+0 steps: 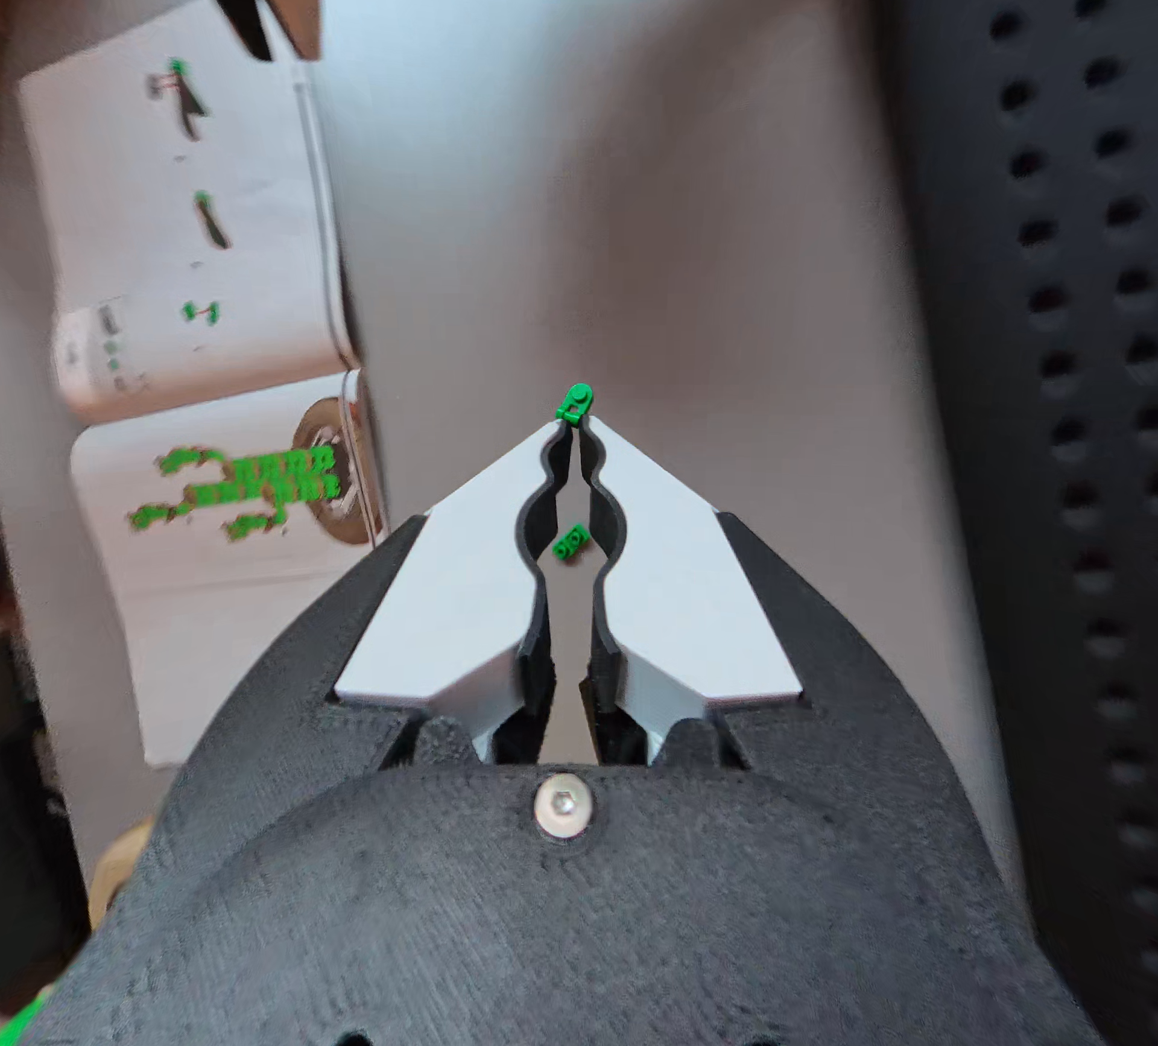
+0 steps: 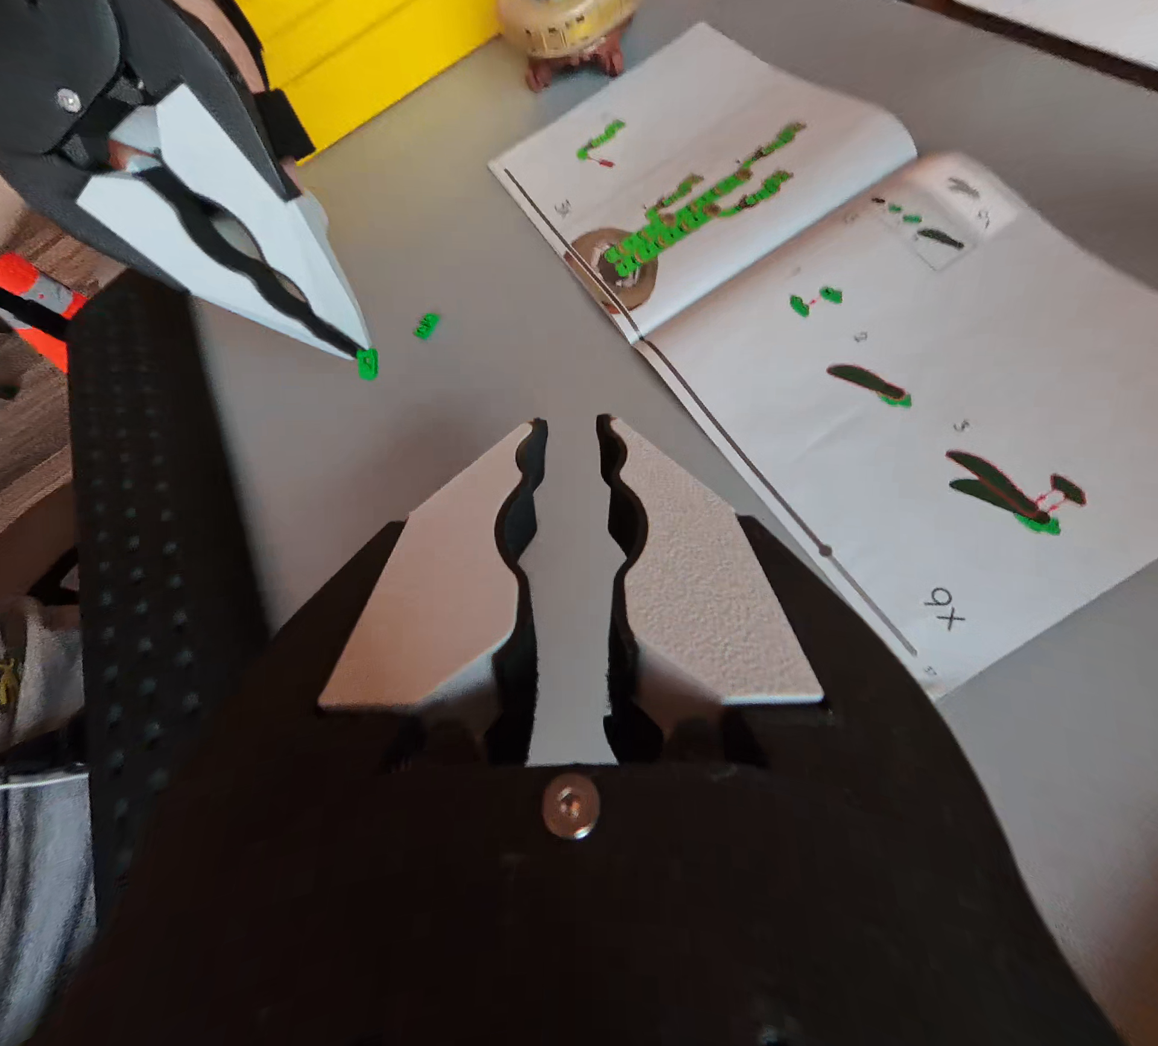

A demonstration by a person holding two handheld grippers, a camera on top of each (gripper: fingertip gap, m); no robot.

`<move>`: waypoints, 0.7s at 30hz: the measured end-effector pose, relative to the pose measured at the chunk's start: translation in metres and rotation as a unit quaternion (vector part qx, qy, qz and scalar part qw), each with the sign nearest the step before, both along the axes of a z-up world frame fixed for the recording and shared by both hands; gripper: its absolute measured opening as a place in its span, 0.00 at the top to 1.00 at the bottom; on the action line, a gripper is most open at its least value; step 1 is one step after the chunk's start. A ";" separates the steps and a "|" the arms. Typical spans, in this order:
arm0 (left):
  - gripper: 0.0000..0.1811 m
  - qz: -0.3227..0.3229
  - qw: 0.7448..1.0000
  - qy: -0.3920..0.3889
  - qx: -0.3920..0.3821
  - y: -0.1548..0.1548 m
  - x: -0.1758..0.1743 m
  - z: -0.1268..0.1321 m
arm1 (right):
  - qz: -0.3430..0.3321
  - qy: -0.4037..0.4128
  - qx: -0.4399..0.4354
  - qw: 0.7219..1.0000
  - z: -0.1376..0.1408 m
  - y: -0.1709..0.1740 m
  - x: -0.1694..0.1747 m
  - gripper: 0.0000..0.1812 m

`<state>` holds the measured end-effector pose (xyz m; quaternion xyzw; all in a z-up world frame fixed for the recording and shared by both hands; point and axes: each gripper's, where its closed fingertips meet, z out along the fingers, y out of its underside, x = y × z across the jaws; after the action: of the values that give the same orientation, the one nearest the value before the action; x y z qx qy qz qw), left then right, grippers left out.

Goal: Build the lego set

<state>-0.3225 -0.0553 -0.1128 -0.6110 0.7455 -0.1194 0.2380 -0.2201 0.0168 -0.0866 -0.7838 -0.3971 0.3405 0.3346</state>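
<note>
Left gripper jaws pinch green clip at tips; tiny, light, rigid, slippery. Right gripper jaws parted, empty. Second clip ahead-left; grip flat sides.

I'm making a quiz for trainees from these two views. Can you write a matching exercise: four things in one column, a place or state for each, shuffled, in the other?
Things
1. left gripper
2. right gripper
3. loose green piece
4. booklet

Places or states
A. lying open on the table
B. jaws apart, holding nothing
C. shut on a small green clip piece
D. lying alone on the table

Pairs: 1-C, 2-B, 3-D, 4-A
</note>
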 end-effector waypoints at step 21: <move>0.78 -0.001 0.993 0.111 -0.046 0.020 0.000 -0.043 | 0.143 -0.073 -0.051 0.986 -0.050 -0.048 -0.055 0.87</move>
<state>-0.3228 -0.0354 -0.1555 -0.6302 0.7615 -0.0854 0.1256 -0.2753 -0.0315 -0.1361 -0.7577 -0.5107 0.3463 0.2123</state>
